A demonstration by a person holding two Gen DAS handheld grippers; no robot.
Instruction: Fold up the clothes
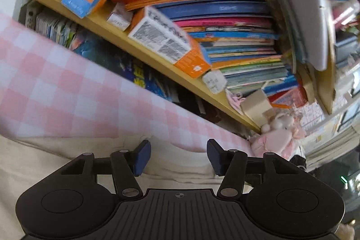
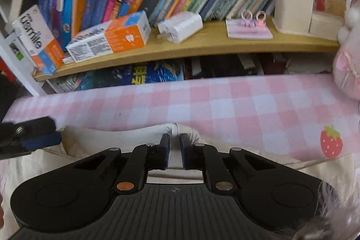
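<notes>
The cream-coloured cotton garment (image 2: 94, 138) lies spread on the pink-and-white checked tablecloth (image 2: 236, 109), just in front of a wooden bookshelf (image 2: 202, 44) packed with colourful books; the right gripper (image 2: 175, 151) has its blue-padded fingers pressed close on a raised ridge of that cloth, pinching it; the left gripper (image 1: 178, 156) hovers above the same cream fabric (image 1: 45, 161) with its fingers spread wide and nothing between them; in the right wrist view one of its fingers shows at the left edge, beside the garment; a pink plush toy (image 2: 346, 64) sits on the table's right end; orange-and-white cartons (image 2: 108, 39) lie on the shelf board.
</notes>
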